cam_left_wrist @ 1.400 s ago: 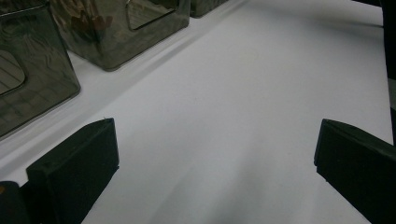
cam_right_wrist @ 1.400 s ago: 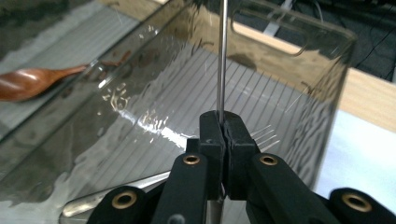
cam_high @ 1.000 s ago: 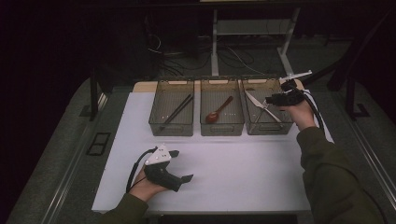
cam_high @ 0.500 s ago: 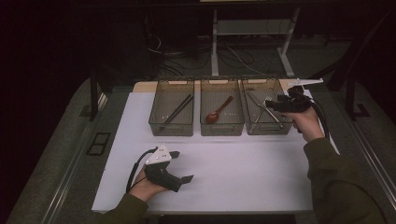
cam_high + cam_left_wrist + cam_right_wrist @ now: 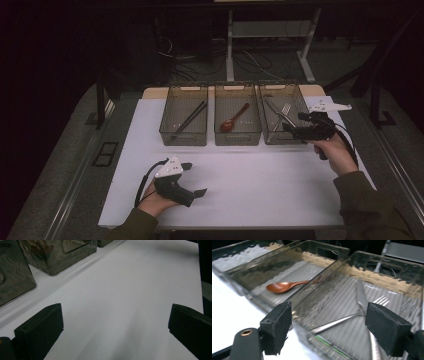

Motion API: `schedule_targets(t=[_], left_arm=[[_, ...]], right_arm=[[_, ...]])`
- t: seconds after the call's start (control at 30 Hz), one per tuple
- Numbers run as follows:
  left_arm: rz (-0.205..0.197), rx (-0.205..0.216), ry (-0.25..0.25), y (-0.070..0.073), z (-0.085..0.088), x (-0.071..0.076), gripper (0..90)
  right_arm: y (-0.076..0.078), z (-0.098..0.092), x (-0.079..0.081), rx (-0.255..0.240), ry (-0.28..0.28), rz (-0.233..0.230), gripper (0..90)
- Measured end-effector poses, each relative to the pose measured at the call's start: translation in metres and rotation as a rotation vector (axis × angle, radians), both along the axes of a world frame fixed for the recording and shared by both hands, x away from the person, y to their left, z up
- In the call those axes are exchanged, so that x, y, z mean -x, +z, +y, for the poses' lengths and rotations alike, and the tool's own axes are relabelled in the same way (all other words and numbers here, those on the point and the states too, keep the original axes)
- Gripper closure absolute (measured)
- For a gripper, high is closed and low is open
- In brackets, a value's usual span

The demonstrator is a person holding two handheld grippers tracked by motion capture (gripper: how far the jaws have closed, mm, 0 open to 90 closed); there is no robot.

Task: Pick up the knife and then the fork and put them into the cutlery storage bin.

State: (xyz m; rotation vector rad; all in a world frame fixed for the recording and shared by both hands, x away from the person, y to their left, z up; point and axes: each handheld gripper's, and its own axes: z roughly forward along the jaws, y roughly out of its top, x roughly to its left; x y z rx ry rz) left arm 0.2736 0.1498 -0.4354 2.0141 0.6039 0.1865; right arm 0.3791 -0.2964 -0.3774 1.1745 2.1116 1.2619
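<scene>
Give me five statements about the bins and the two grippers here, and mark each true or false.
1. The wooden spoon lies in the middle bin. True.
2. The fork and knife share the right bin. True.
3. The right gripper holds the fork. False: its jaws have just been opening and stand open with nothing between them.
4. The left gripper reaches into the left bin. False: it rests on the white table, open.
5. The chopsticks lie beside the spoon in one bin. False: they lie in the left bin.
</scene>
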Motion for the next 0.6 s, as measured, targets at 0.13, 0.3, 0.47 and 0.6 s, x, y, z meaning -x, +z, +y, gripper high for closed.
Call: schedule_targets(t=[0.13,0.3,0.47,0.6], left_arm=[[0.002,-0.002,-0.001,0.000,0.000,0.000,0.0],[-0.002,-0.001,-0.005,0.000,0.000,0.000,0.0],[-0.005,0.001,-0.006,0.000,0.000,0.000,0.0],[-0.007,0.002,-0.007,0.001,0.000,0.001,0.0]], right_arm=[[-0.001,0.004,0.016,0.003,0.029,-0.011,19.6],[-0.004,0.007,0.034,-0.019,0.055,-0.021,19.1],[-0.010,0.010,0.050,-0.020,0.082,-0.018,18.3],[-0.015,0.011,0.060,-0.019,0.100,-0.012,17.8]])
